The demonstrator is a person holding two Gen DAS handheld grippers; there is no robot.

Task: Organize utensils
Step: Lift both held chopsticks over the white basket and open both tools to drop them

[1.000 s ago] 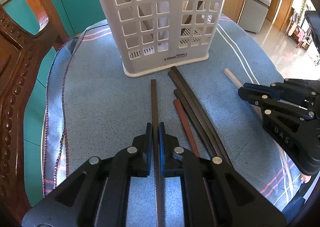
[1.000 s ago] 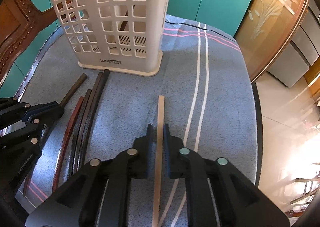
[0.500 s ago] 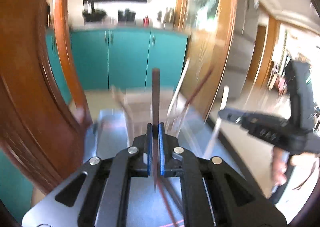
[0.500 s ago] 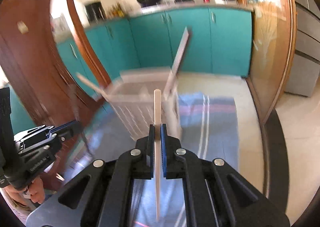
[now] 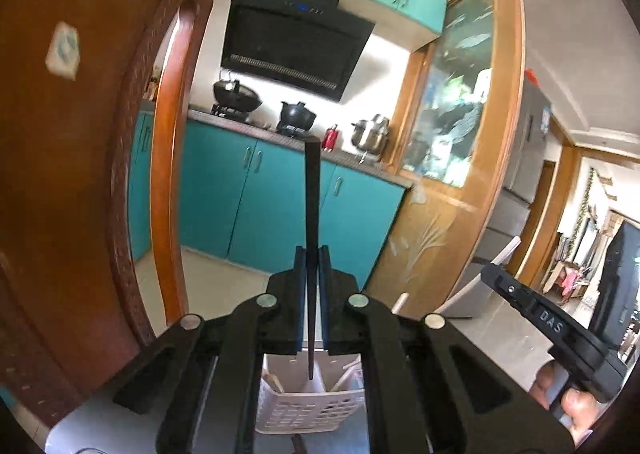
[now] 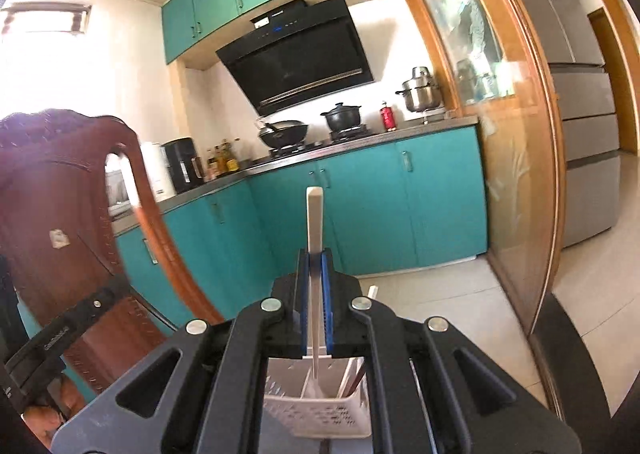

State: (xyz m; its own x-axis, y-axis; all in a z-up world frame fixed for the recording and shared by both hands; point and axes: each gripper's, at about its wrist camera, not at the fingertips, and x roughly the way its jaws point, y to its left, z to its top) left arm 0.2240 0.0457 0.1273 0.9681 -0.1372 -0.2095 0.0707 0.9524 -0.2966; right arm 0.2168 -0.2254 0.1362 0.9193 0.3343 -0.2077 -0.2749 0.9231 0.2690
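My left gripper (image 5: 311,254) is shut on a dark brown chopstick (image 5: 311,198), held upright with its lower tip over the white lattice utensil basket (image 5: 308,410). My right gripper (image 6: 315,258) is shut on a pale wooden chopstick (image 6: 314,218), also upright, its lower tip over the same basket (image 6: 320,414). The right gripper shows at the right of the left wrist view (image 5: 556,330); the left gripper shows at the lower left of the right wrist view (image 6: 56,338). Several chopsticks stand in the basket.
A carved wooden chair back (image 5: 80,174) rises close on the left, also in the right wrist view (image 6: 60,214). Teal cabinets (image 6: 360,194), a stove with pots and a glass door (image 6: 500,134) lie behind. The table and remaining chopsticks are hidden below the grippers.
Both grippers lifted their chopsticks off the blue cloth, tilted them upright and brought them above the basket. The views swung from the table up to the kitchen.
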